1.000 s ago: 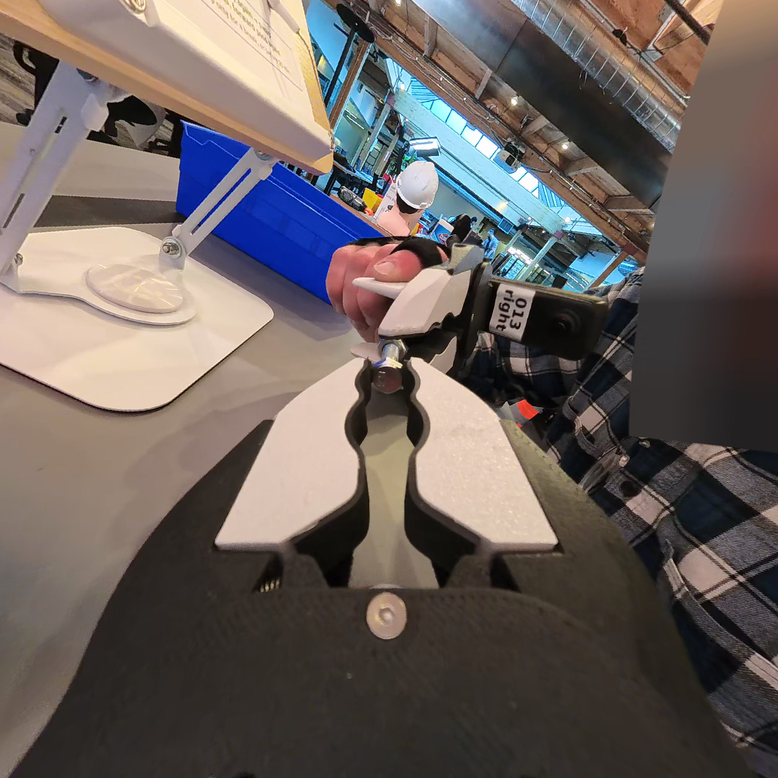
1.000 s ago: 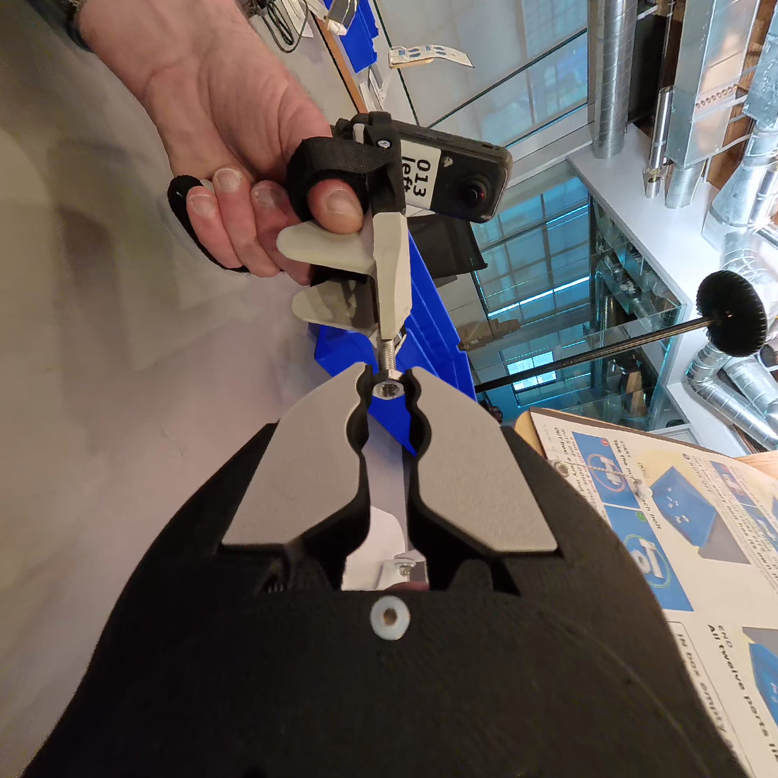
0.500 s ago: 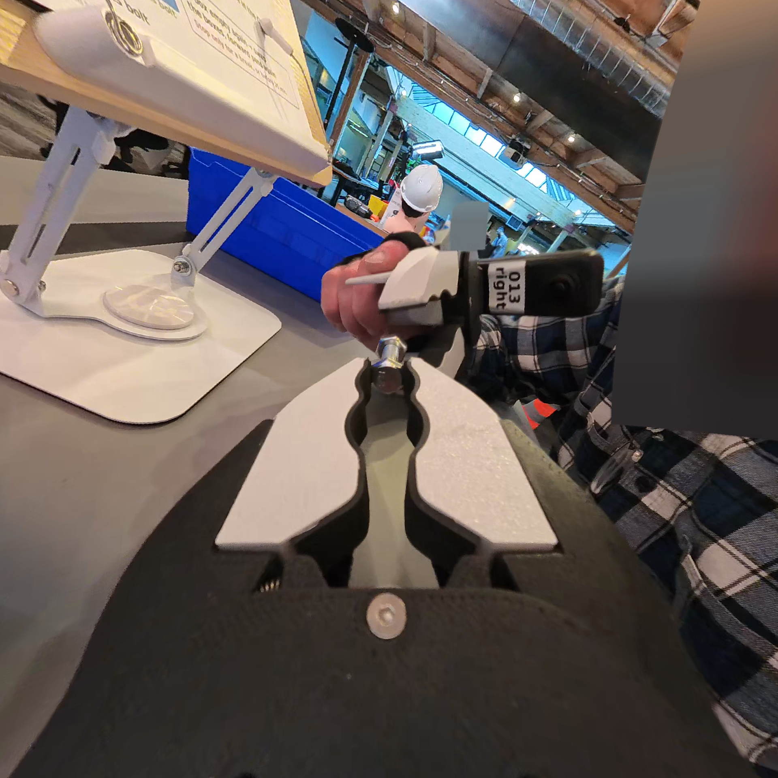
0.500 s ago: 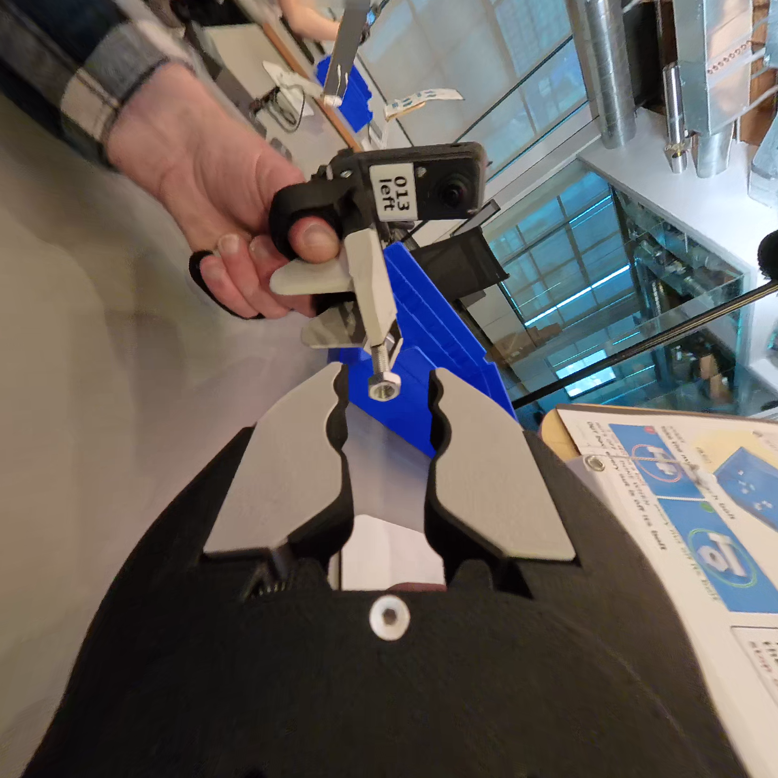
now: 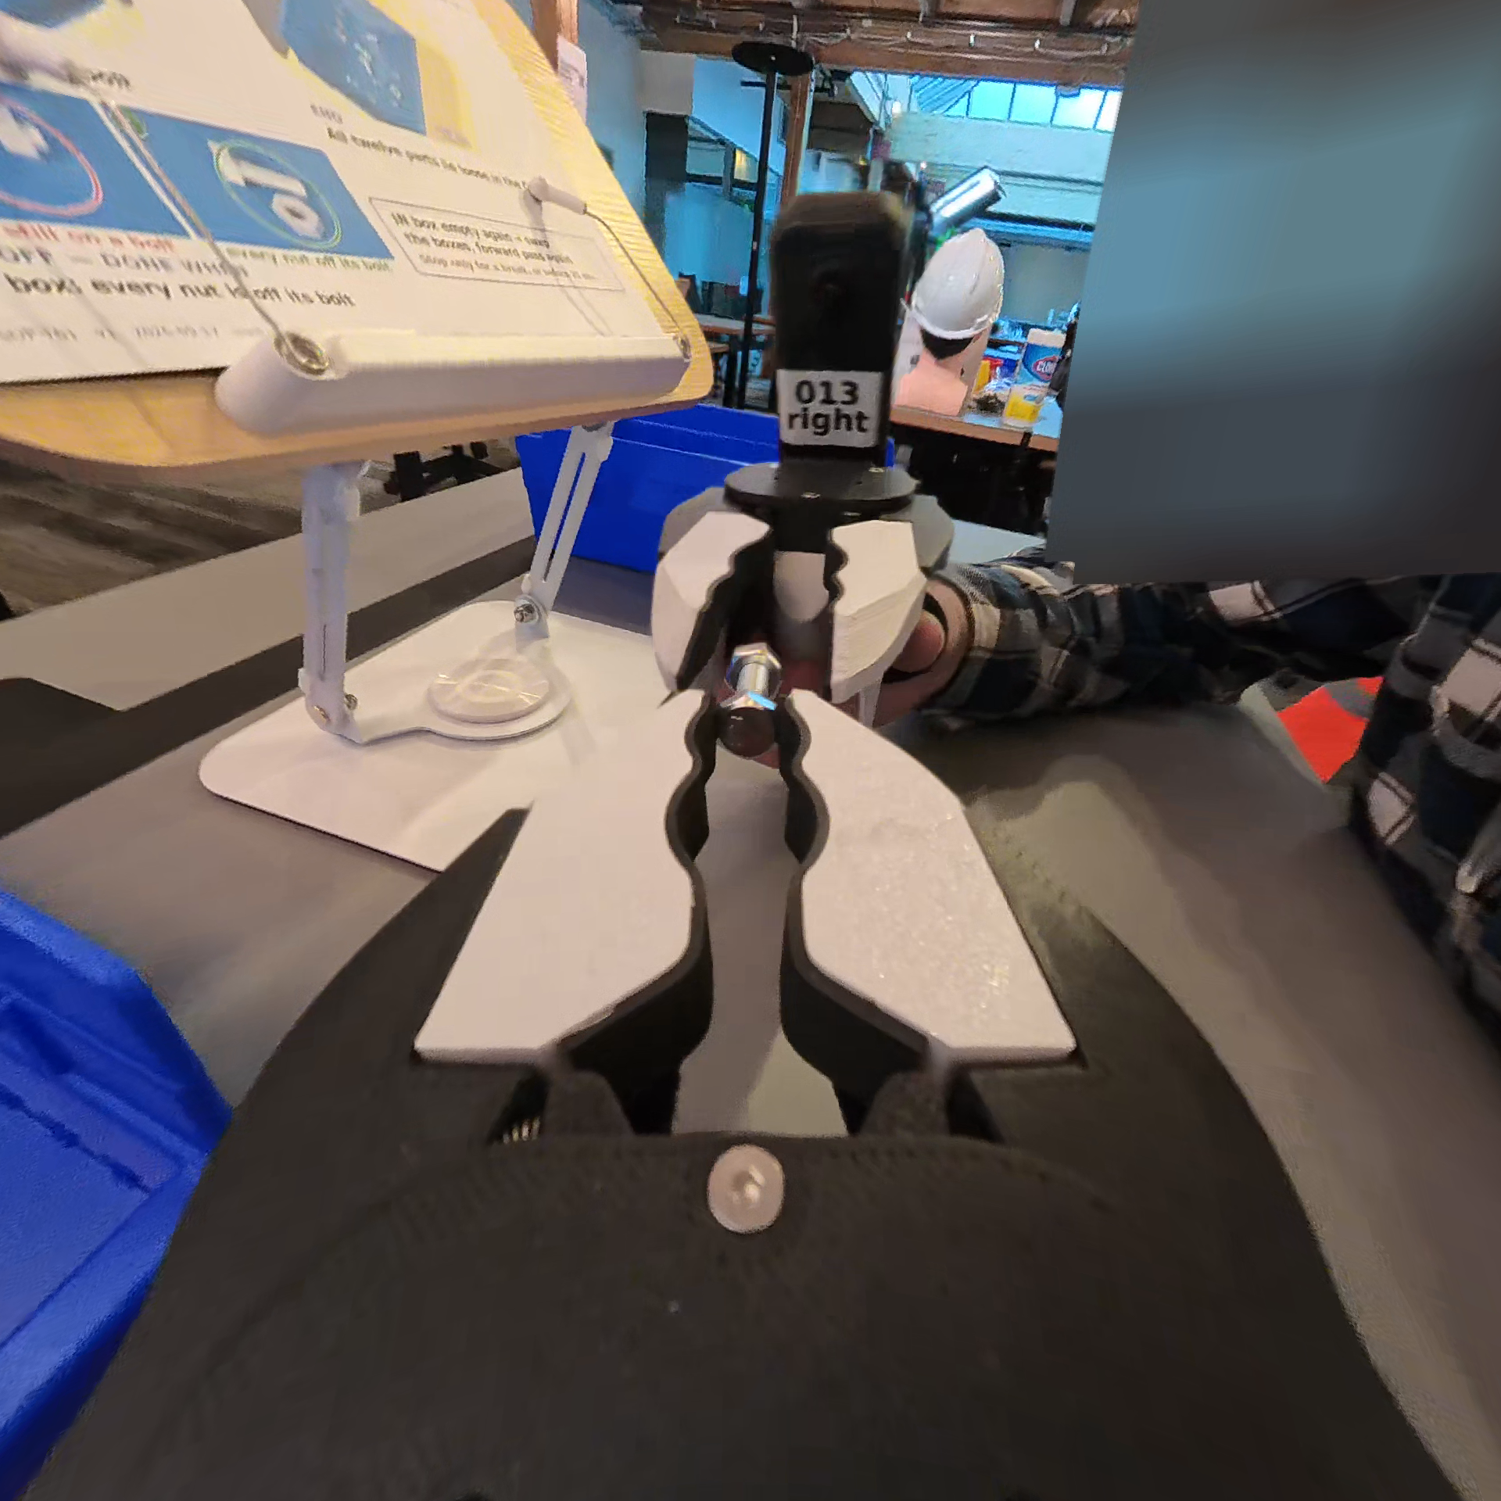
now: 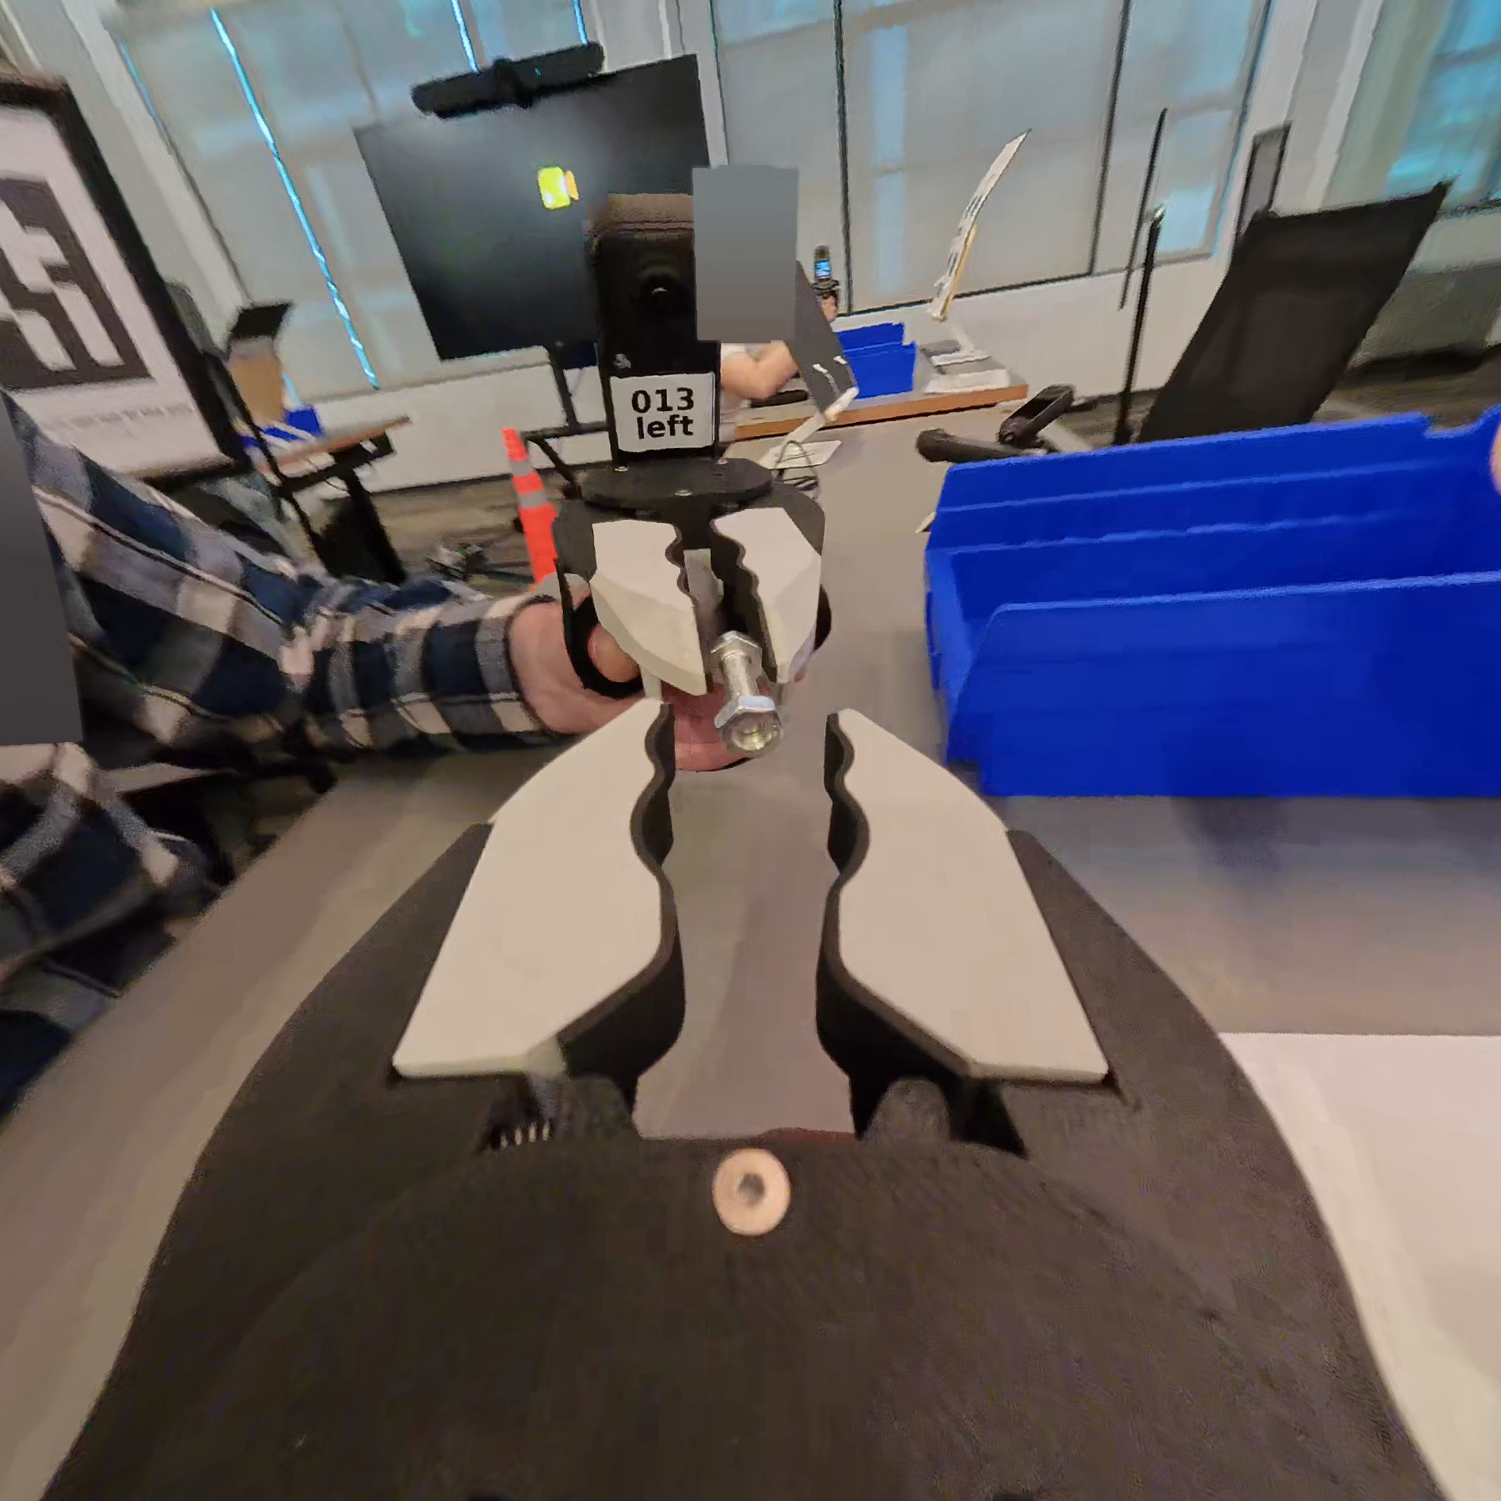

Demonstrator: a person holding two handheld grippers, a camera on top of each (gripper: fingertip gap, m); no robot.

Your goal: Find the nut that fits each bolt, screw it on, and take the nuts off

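Note:
My left gripper (image 5: 746,715) is shut on the hex head of a silver bolt (image 5: 743,731) and holds it above the grey table (image 5: 1137,812). The bolt's shaft points away from it toward my right gripper (image 5: 767,682). A silver nut (image 6: 747,727) sits on the far end of the shaft; it also shows in the left wrist view (image 5: 755,656). My right gripper (image 6: 747,719) is open, and the nut stands between its fingertips (image 6: 845,731) with a gap on each side. The right wrist view shows the left gripper (image 6: 731,674) clamped on the bolt head (image 6: 733,650).
A blue bin (image 6: 1218,617) stands to the right in the right wrist view, and another blue bin (image 5: 73,1137) is at the lower left of the left wrist view. An instruction board on a white stand (image 5: 341,747) stands at the left. A plaid-sleeved arm (image 6: 284,650) holds each gripper. The tips of both grippers are at nearly the same place.
My right gripper was shut on the nut a second ago, then opened and let it go. The nut stays on the bolt. Both grippers turned and now face each other level.

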